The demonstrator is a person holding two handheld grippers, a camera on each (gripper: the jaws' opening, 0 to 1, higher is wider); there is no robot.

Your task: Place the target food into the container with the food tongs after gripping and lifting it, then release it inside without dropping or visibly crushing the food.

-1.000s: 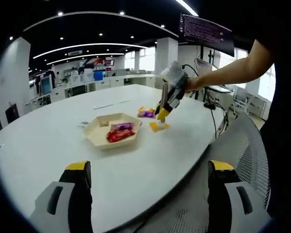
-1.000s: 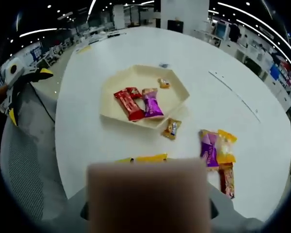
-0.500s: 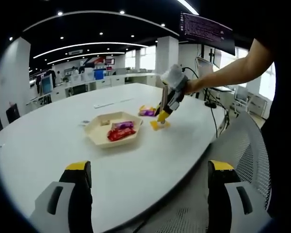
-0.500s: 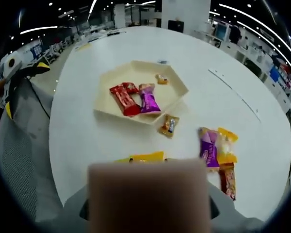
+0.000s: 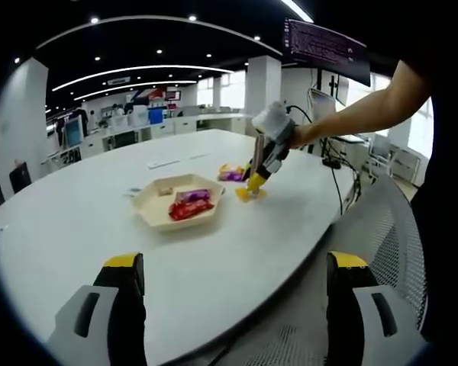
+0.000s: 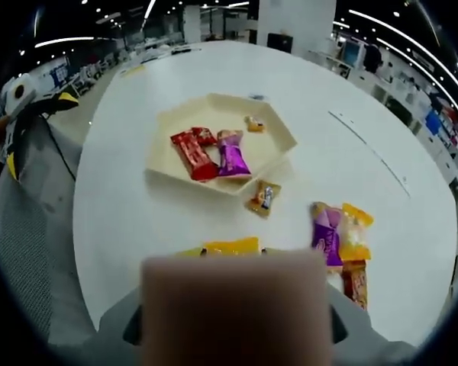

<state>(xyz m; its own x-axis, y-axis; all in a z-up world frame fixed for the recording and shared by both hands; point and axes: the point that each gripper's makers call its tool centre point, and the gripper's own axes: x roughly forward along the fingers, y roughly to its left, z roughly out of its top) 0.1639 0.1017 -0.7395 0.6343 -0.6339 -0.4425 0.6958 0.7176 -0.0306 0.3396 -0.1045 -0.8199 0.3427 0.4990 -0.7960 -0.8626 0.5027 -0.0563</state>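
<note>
White table [image 5: 76,221] is spreading under my left gripper [image 5: 233,305], whose jaws are standing wide apart, holding nothing. Beyond, the right gripper [image 5: 253,181] is hovering beside the tray [image 5: 149,210].

In the right gripper view, tongs [image 6: 233,305] are blocking my jaws (I cannot tell their state); a yellow packet [image 6: 229,246] is lying just beyond them, near the tray [image 6: 275,131].

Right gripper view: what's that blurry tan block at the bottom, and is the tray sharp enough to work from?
Right gripper view: the tan block sits too close to the lens, fully out of focus, hiding the jaws; the tray and its wrappers are sharp. Left gripper view: fisheye bends the table edge; ceiling lights glare softly.
</note>
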